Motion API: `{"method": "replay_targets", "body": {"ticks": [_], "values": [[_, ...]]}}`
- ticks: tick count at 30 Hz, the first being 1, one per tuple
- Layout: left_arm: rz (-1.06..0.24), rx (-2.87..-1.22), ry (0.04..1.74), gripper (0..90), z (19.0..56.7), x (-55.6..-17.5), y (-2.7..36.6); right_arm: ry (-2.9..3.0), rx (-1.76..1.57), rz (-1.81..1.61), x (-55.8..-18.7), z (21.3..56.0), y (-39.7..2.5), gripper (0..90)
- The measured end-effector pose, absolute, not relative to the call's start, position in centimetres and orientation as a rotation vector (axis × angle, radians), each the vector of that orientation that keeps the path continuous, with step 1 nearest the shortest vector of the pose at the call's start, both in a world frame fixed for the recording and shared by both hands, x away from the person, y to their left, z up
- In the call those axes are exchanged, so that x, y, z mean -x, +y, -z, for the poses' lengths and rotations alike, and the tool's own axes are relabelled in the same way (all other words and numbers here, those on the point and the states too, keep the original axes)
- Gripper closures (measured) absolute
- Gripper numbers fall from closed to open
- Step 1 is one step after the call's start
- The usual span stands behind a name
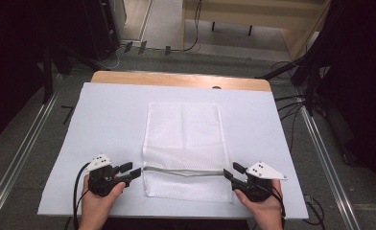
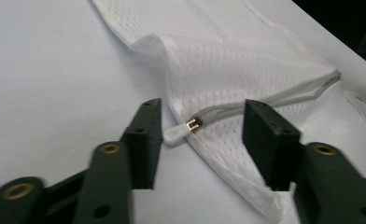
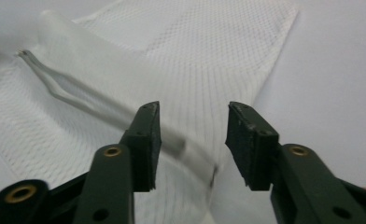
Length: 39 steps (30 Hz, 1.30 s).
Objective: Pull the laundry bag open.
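High view: white mesh zippered laundry bag (image 1: 183, 143) lies near the table's (image 1: 104, 120) front edge; left gripper (image 1: 132, 171) and right gripper (image 1: 230, 173), both wide, flank its zipper (image 1: 183, 171) ends, likely for bracing.

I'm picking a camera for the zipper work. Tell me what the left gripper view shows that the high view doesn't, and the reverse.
The left gripper view alone makes out the zipper pull, white tab and metal slider, lying between the open jaws of the left gripper.

The high view alone takes in the person's hands, the right gripper at the zipper's other end, the white table cover, the wooden table edge and the floor.

Both show the white mesh bag and its grey zipper line.
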<state>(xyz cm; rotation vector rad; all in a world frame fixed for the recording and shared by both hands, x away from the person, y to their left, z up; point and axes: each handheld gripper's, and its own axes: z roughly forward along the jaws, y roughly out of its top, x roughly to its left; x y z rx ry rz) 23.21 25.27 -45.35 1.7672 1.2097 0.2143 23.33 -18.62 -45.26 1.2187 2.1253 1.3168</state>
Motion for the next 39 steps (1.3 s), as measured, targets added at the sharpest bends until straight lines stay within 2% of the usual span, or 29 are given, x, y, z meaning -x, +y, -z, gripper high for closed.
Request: {"method": "replay_targets", "body": {"ticks": [4, 8, 11, 16, 18, 19, 20, 21, 22, 26, 29, 30, 31, 32, 33, 34, 35, 38, 39], "values": [[-0.233, -1.768, 1.222, 37.8, 45.4, -23.1, 25.3, 2.122, -1.236, -1.324, -23.4, 45.1, -19.0, 47.6], [-0.134, -1.777, 1.222, 43.8, 45.8, -22.6, 24.9, 2.09, -1.275, -1.321, -23.6, 45.2, -19.7, 45.5], [-0.123, -1.814, 1.219, 44.4, 46.2, -22.0, 24.3, 2.072, -1.29, -1.323, -23.6, 45.2, -20.2, 45.4], [-0.192, -1.926, 1.199, 43.5, 46.9, -20.7, 21.9, 2.067, -1.293, -1.318, -23.6, 45.2, -20.5, 45.4], [-0.241, -1.971, 1.187, 53.5, 47.0, -20.3, 21.1, 2.064, -1.288, -1.321, -23.5, 45.2, -20.6, 45.4], [-0.269, -1.994, 1.189, 53.5, 46.9, -20.2, 20.8, 2.064, -1.288, -1.321, -23.5, 45.2, -20.6, 45.4], [-0.234, -2.008, 1.179, 76.9, 46.9, -20.3, 20.8, 2.062, -1.293, -1.318, -23.5, 45.2, -20.6, 45.4], [-0.168, -2.01, 1.174, 76.9, 46.9, -20.5, 21.0, 2.059, -1.291, -1.315, -23.5, 45.2, -20.8, 45.5], [-0.149, -2.009, 1.181, 89.8, 46.9, -20.6, 21.2, 2.05, -1.3, -1.318, -23.5, 45.1, -21.1, 45.5], [-0.131, -2.02, 1.154, 90.0, 46.5, -20.3, 21.8, 2.021, -1.315, -1.318, -23.6, 45.1, -22.0, 45.4], [-0.049, -2.015, 1.112, 90.0, 46.3, -20.2, 22.4, 2.016, -1.313, -1.322, -23.6, 45.1, -22.4, 45.4], [-0.033, -2.016, 1.087, 89.0, 46.3, -20.2, 22.6, 2.008, -1.321, -1.321, -23.5, 45.0, -22.6, 45.4], [-0.052, -2.011, 1.074, 82.3, 46.3, -20.0, 22.7, 2.006, -1.325, -1.32, -23.5, 45.0, -22.9, 45.3], [-0.103, -1.998, 1.079, 56.1, 46.3, -19.8, 22.8, 2.001, -1.327, -1.323, -23.6, 45.0, -23.3, 44.1], [-0.16, -1.976, 1.092, 56.1, 46.2, -19.7, 23.0, 2.001, -1.327, -1.323, -23.6, 45.0, -23.3, 44.1], [-0.2, -1.952, 1.099, 45.0, 46.0, -19.7, 23.3, 1.999, -1.32, -1.327, -23.6, 45.0, -23.6, 43.0], [-0.221, -1.924, 1.1, 37.6, 45.8, -19.8, 23.6, 1.995, -1.322, -1.325, -23.6, 45.0, -23.8, 41.6], [-0.308, -1.847, 1.112, 16.4, 45.2, -20.5, 25.2, 1.995, -1.33, -1.321, -23.9, 45.2, -24.6, 34.0], [-0.308, -1.847, 1.112, 13.4, 45.2, -20.5, 25.2, 1.995, -1.33, -1.321, -23.9, 45.2, -24.6, 34.0]]}}
